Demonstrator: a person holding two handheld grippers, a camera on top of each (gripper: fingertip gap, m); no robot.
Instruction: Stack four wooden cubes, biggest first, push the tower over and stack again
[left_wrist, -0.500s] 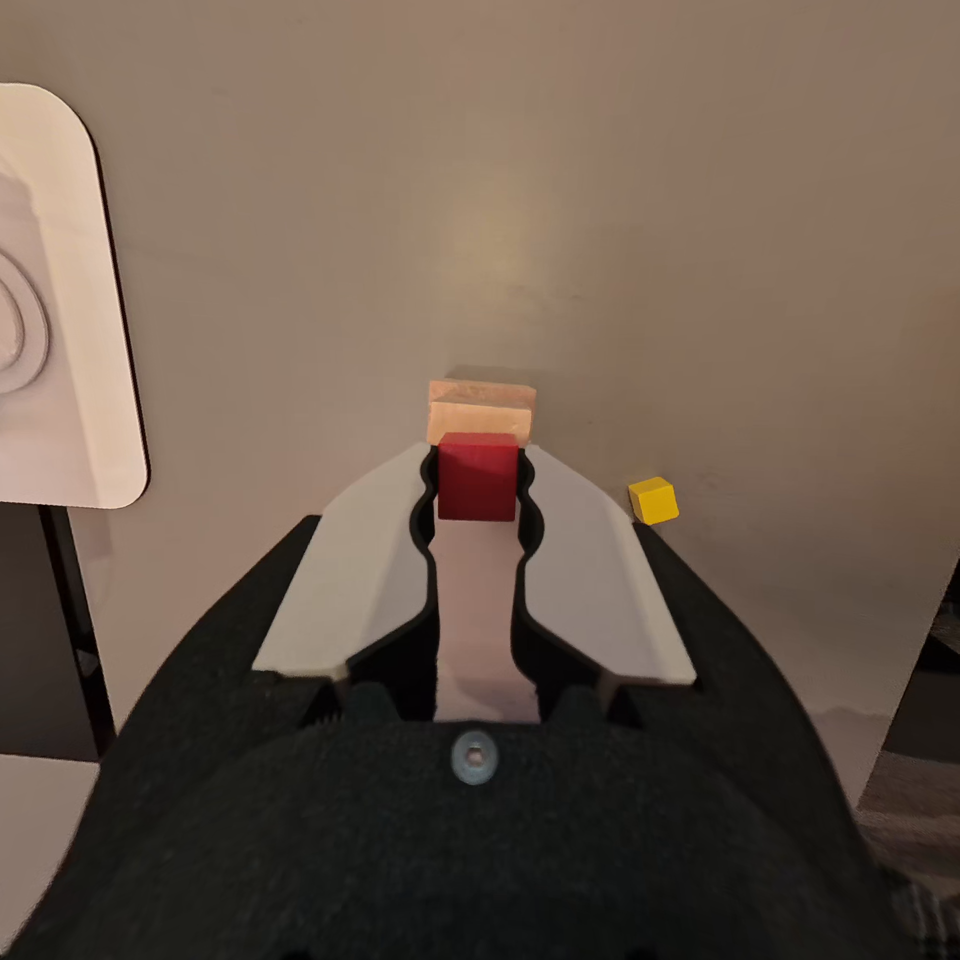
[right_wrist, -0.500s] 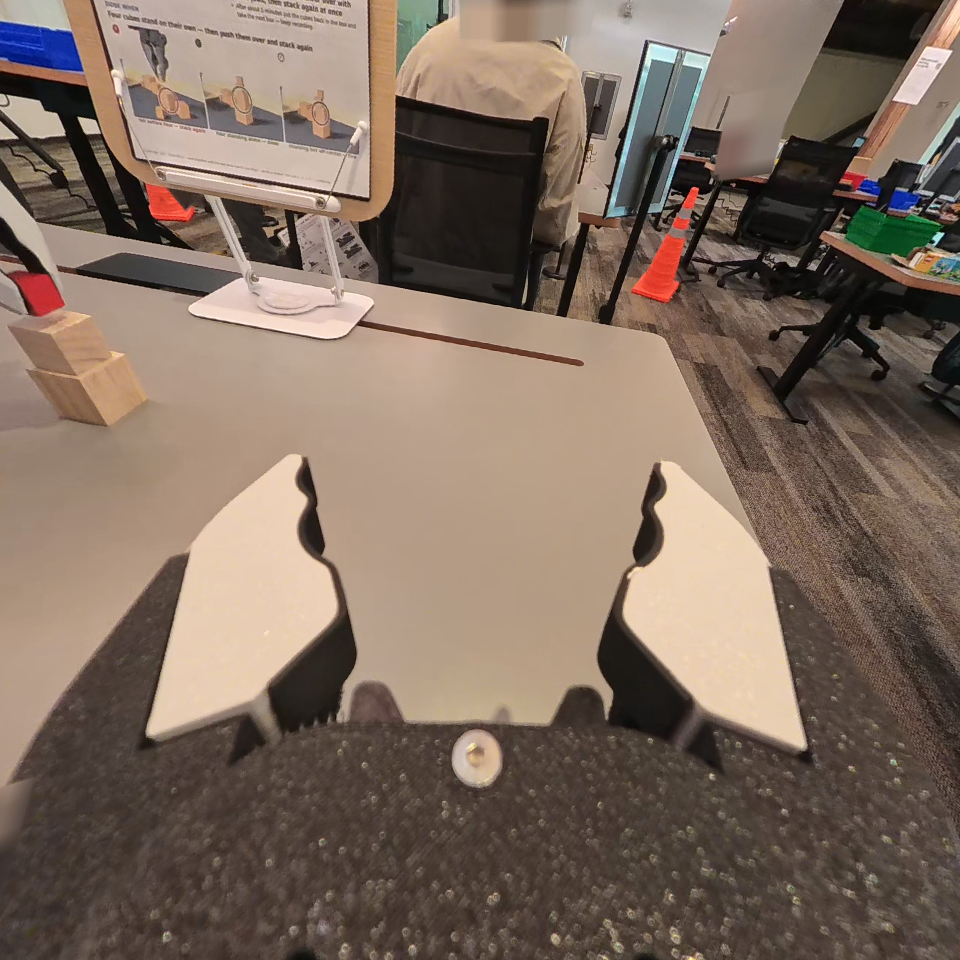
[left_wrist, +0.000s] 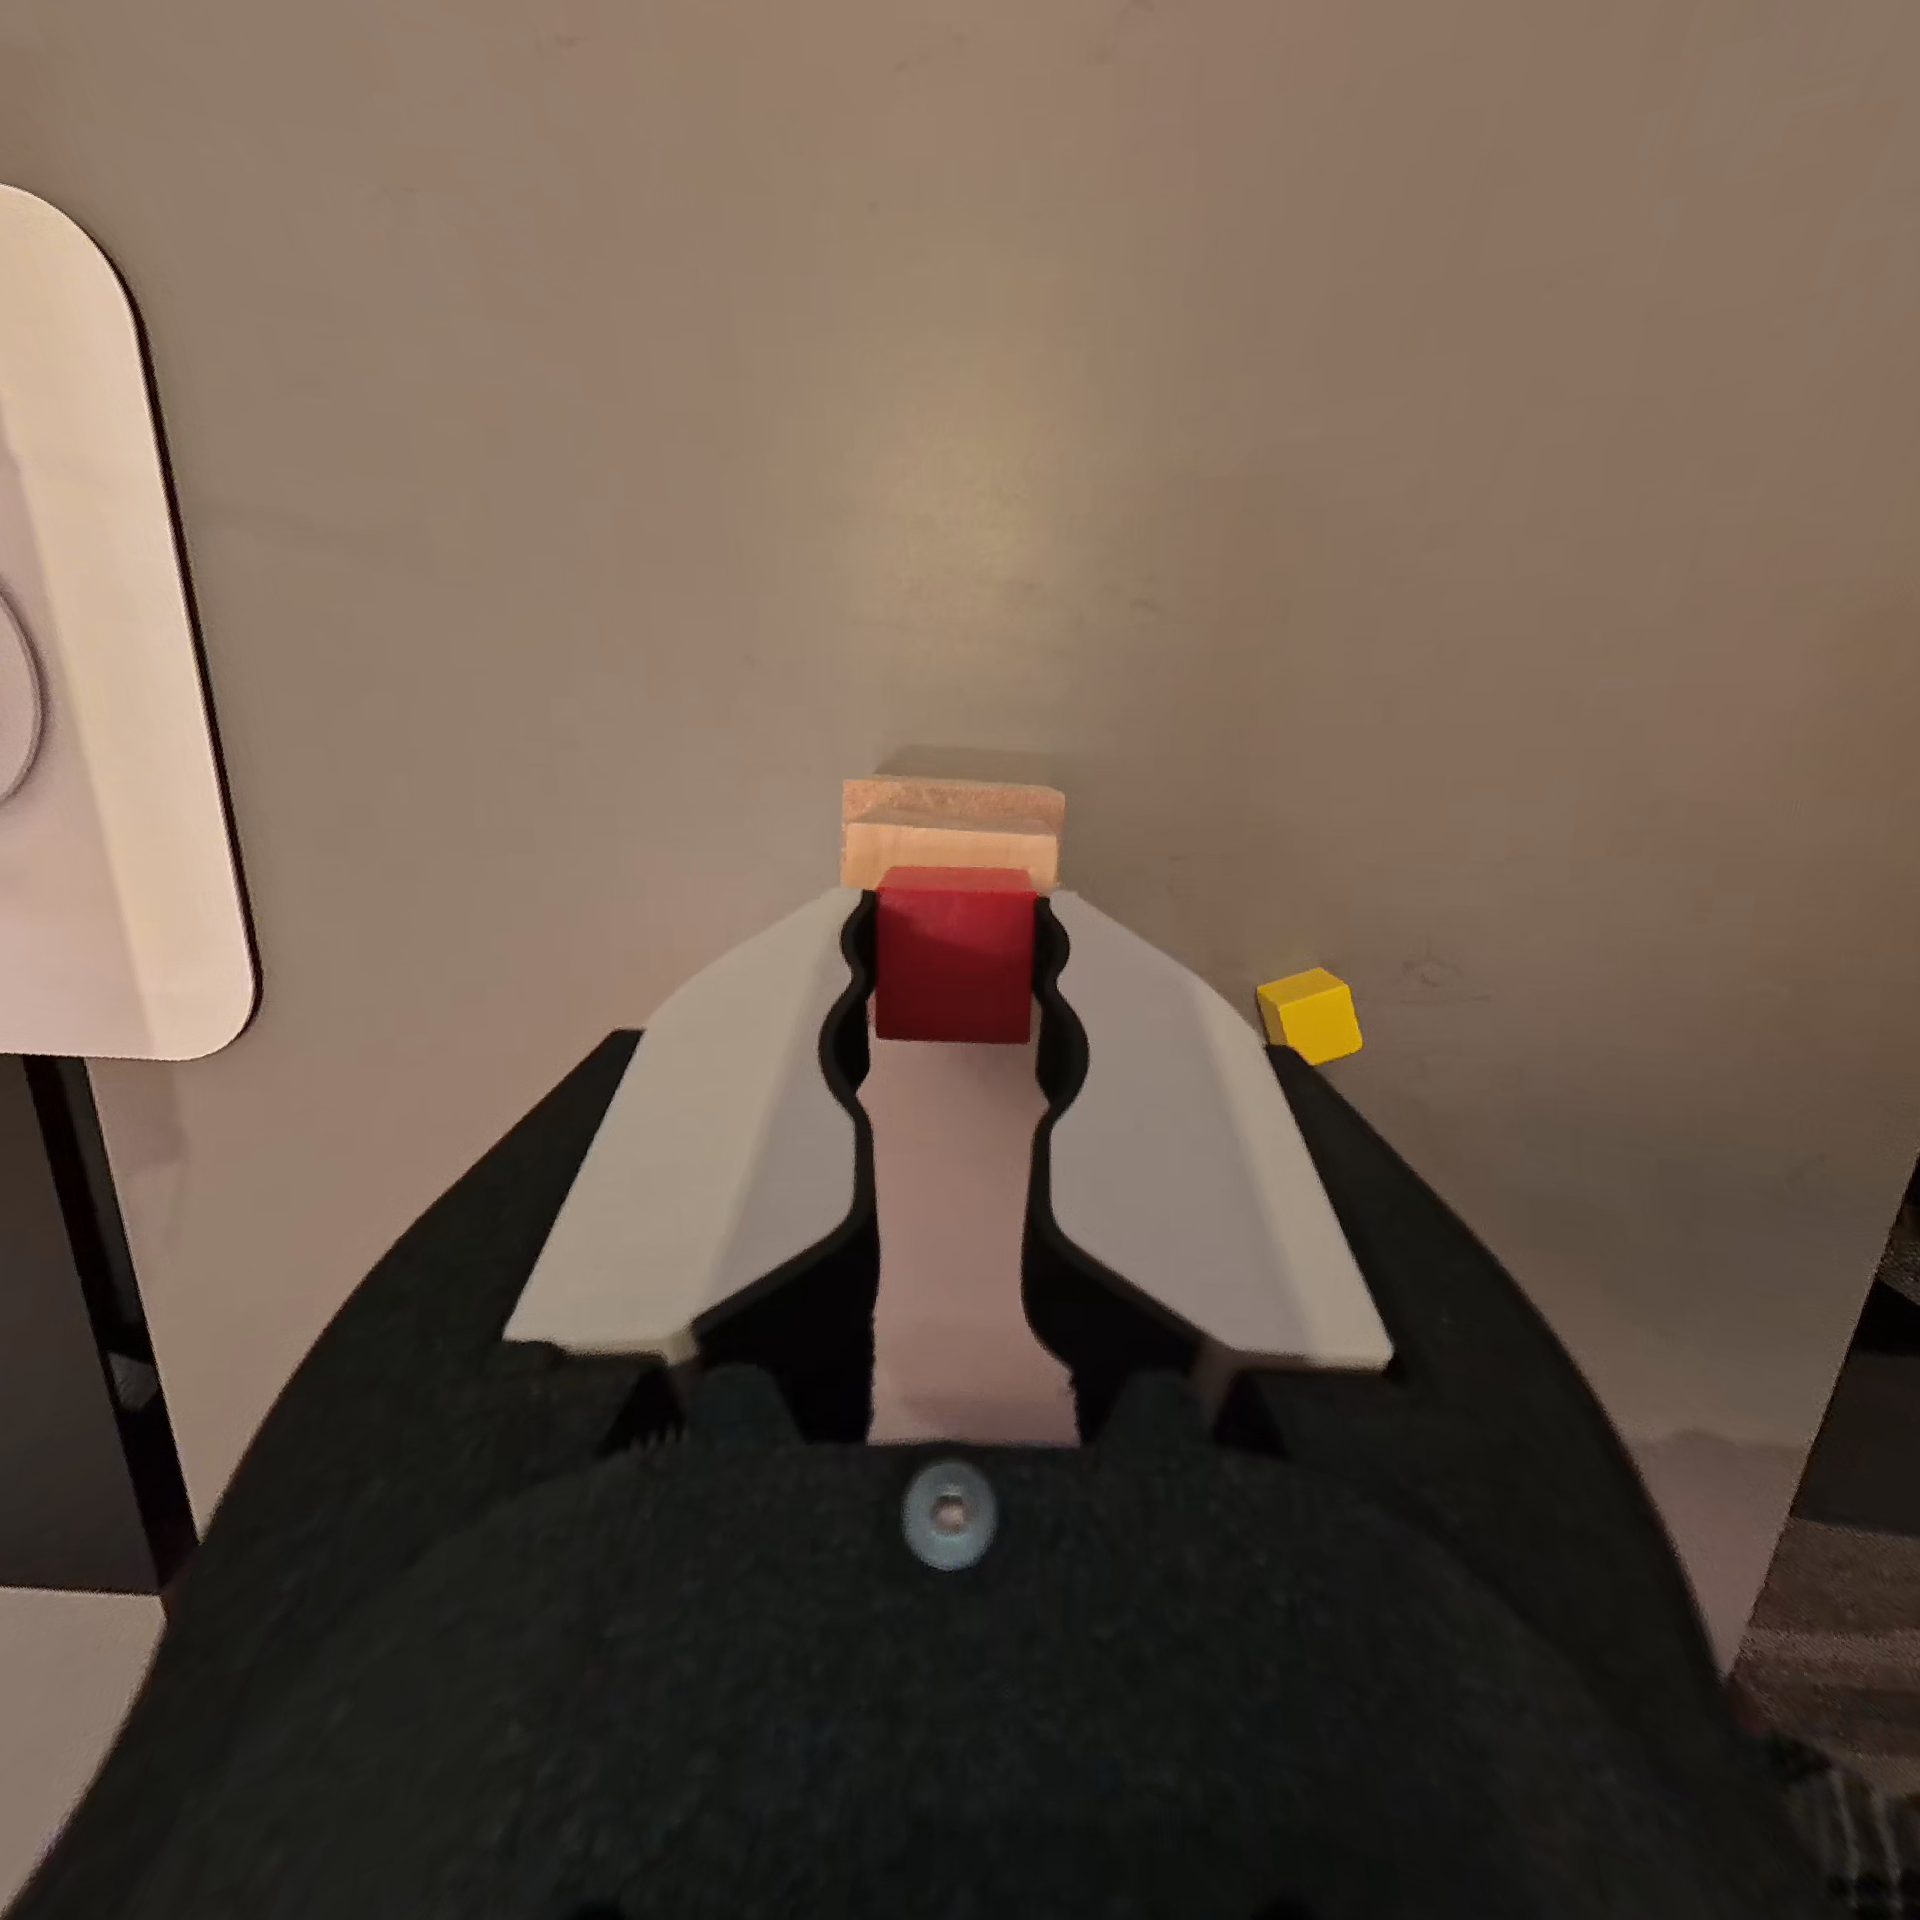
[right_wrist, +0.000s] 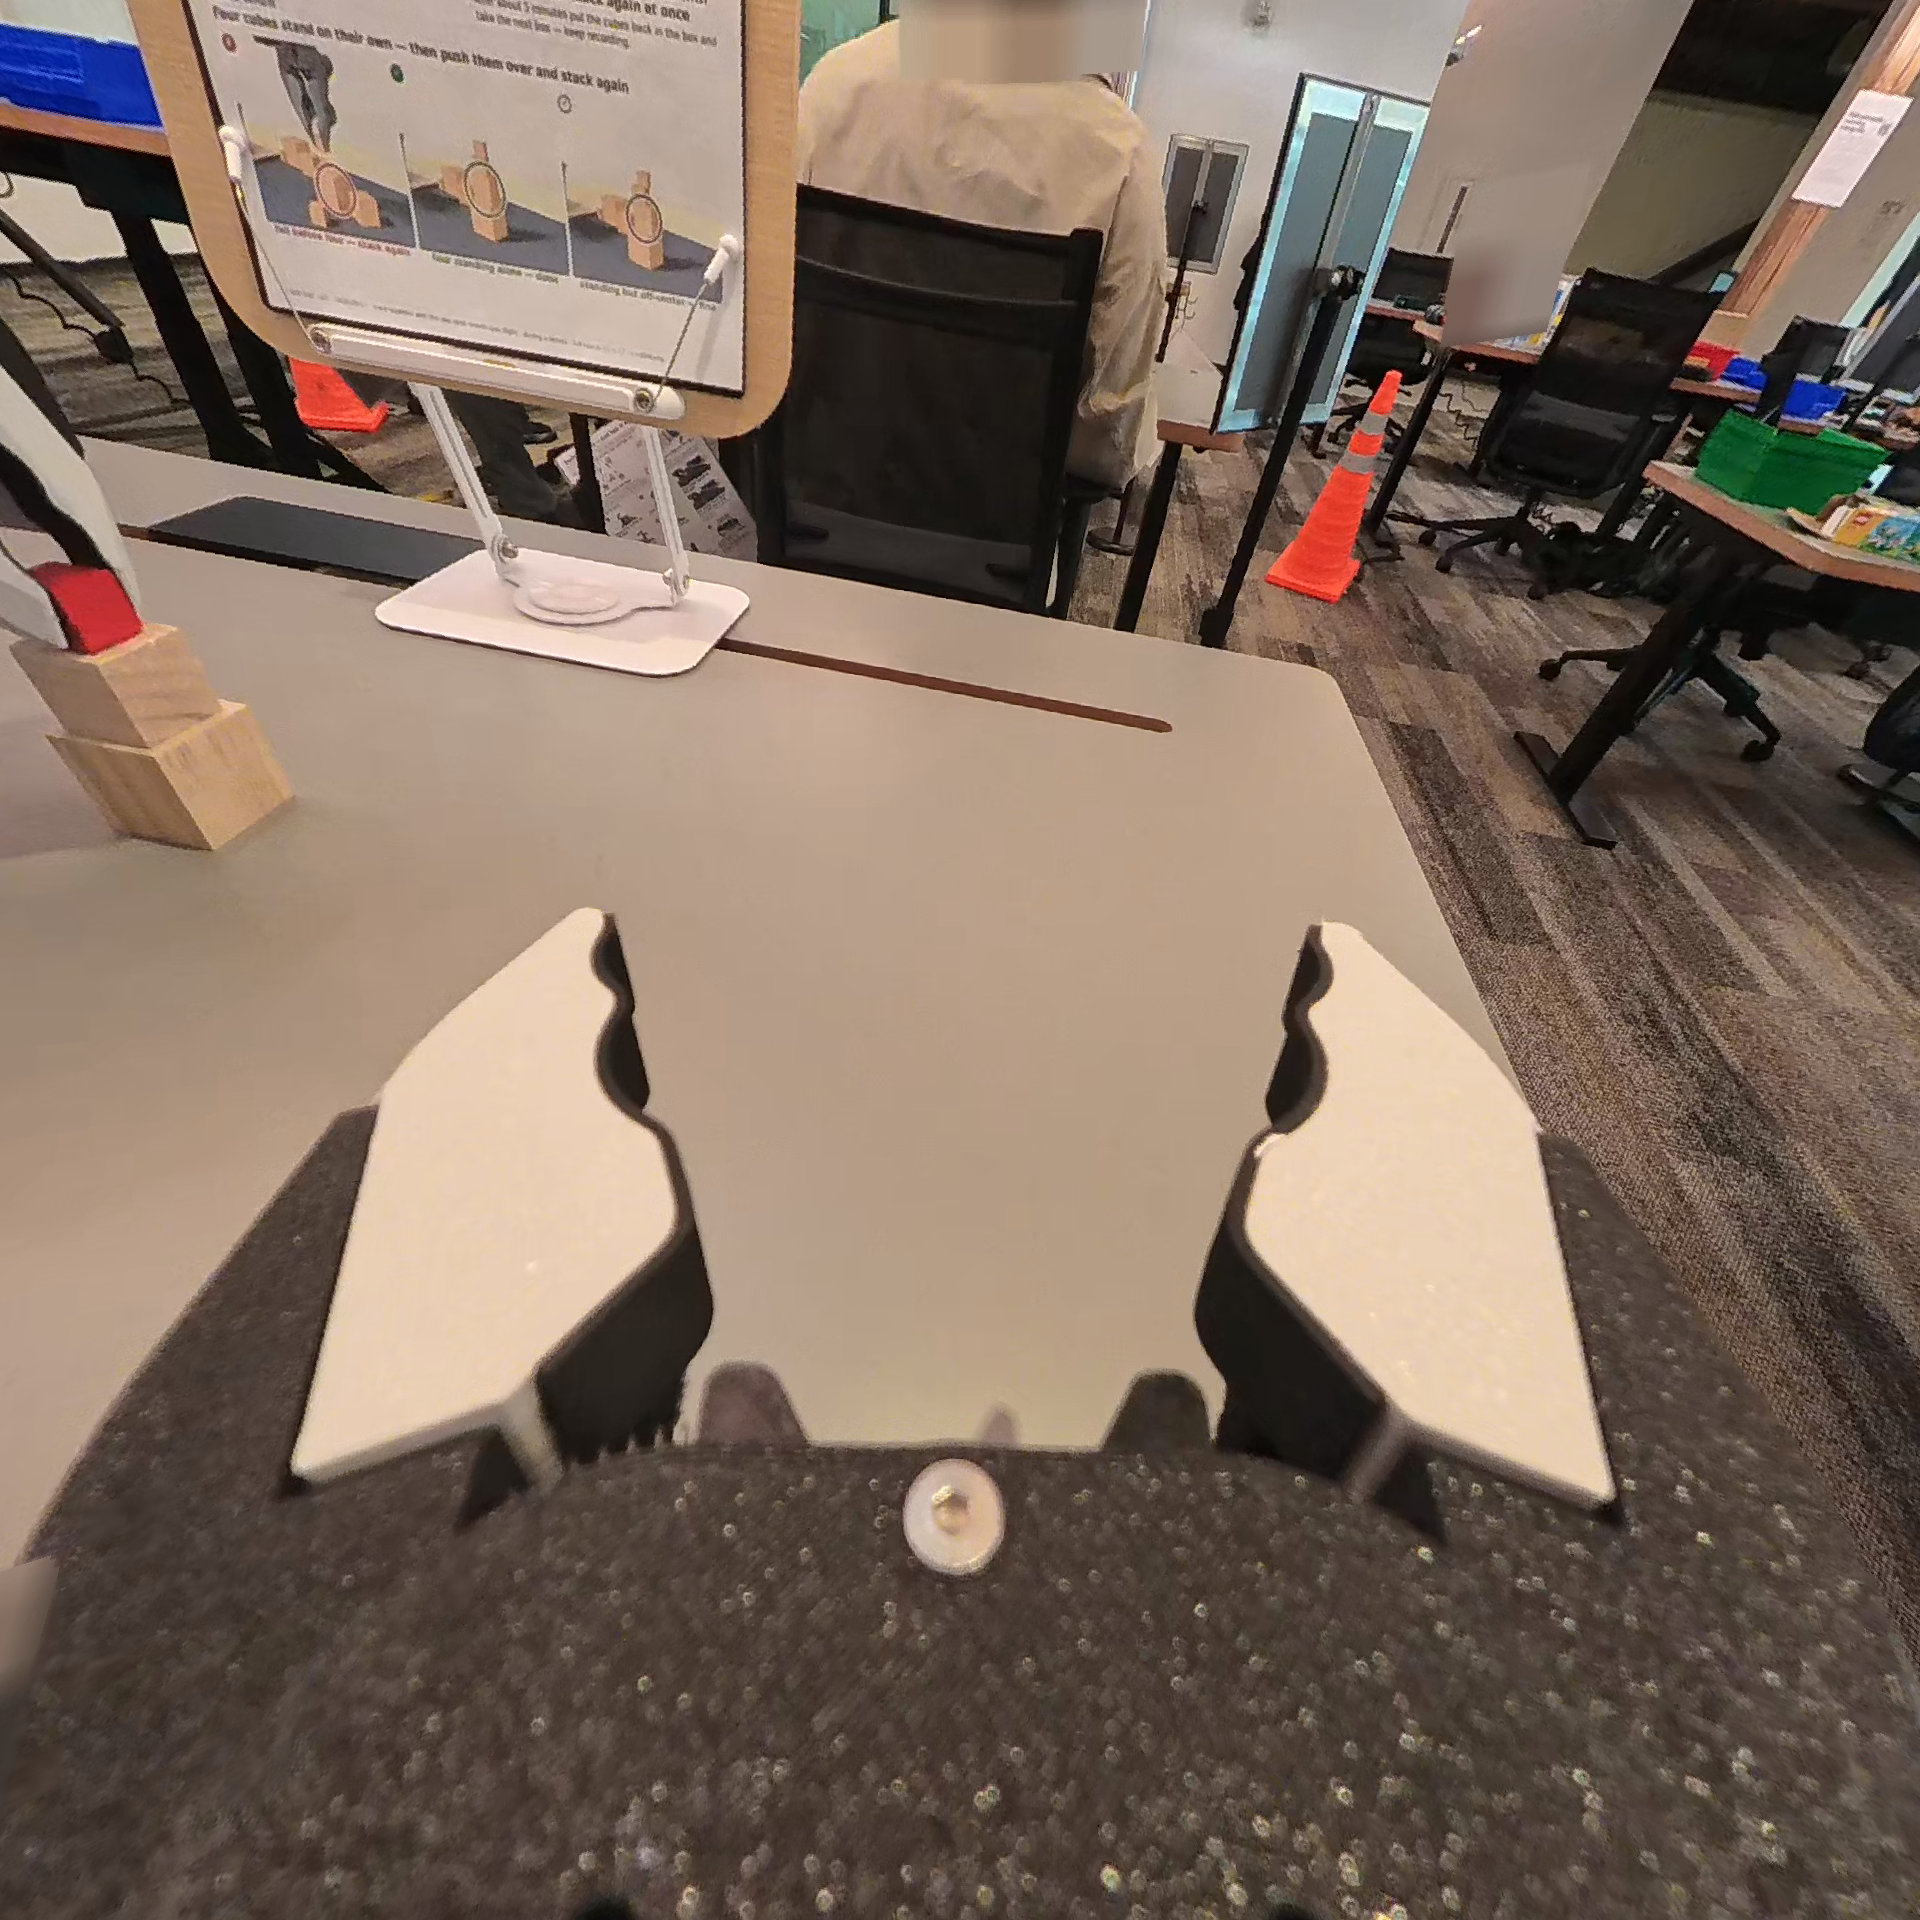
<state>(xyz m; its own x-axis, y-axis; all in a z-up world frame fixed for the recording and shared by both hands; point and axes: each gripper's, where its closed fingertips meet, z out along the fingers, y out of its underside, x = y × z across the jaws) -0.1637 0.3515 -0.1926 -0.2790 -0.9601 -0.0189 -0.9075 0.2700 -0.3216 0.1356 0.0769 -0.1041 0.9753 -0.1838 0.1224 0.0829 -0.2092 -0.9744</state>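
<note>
Your left gripper (left_wrist: 954, 940) had its jaws clamped on the small red wooden cube (left_wrist: 953, 961), set atop two stacked pale wooden cubes (right_wrist: 156, 738) on the grey table (right_wrist: 935, 831). A tiny yellow cube (left_wrist: 1311, 1014) lay nearby. Your right gripper (right_wrist: 961, 1029) hovered with jaws wide apart, holding nothing.

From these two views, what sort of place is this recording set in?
Probably an open-plan office or lab: rows of desks with office chairs, carpet-tile floor, orange traffic cones and a seated person nearby.
</note>
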